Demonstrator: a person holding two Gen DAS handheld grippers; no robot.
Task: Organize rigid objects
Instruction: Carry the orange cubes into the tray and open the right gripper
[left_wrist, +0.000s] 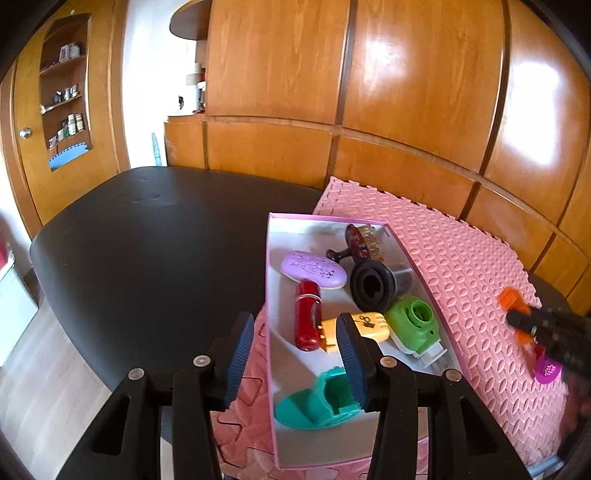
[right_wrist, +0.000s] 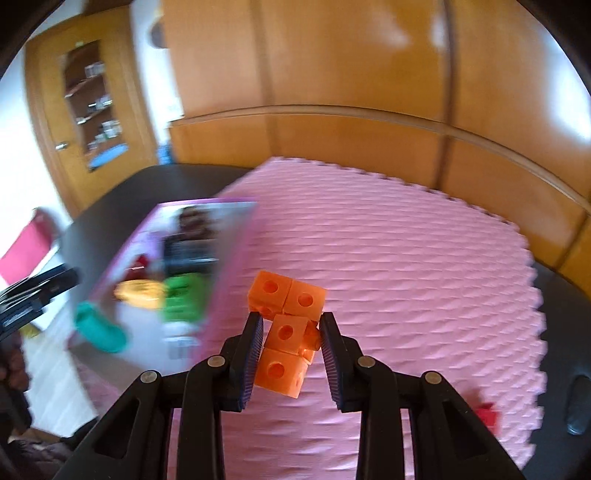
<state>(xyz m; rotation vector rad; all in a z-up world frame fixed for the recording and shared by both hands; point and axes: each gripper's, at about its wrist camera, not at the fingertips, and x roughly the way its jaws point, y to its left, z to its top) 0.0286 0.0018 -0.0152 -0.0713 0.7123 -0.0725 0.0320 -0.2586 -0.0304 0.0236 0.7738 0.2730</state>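
Observation:
My right gripper (right_wrist: 291, 336) is shut on an orange block cluster (right_wrist: 286, 328) of linked cubes and holds it above the pink foam mat (right_wrist: 388, 258). In the left wrist view the right gripper (left_wrist: 517, 317) shows at the right edge with the orange piece (left_wrist: 511, 300). My left gripper (left_wrist: 291, 350) is open and empty, above the near left edge of the pink-rimmed box (left_wrist: 271, 280). The box holds a teal piece (left_wrist: 317, 402), a yellow piece (left_wrist: 369, 326), a red case (left_wrist: 307, 319), a green toy camera (left_wrist: 413, 325), a purple oval (left_wrist: 314, 269) and a black ring (left_wrist: 369, 290).
The box (right_wrist: 122, 269) and mat lie on a black table (left_wrist: 147, 240). A magenta piece (left_wrist: 549, 370) lies on the mat at the right. A red block (right_wrist: 487, 417) lies near the mat's right edge. Wooden cabinets (left_wrist: 369, 92) stand behind.

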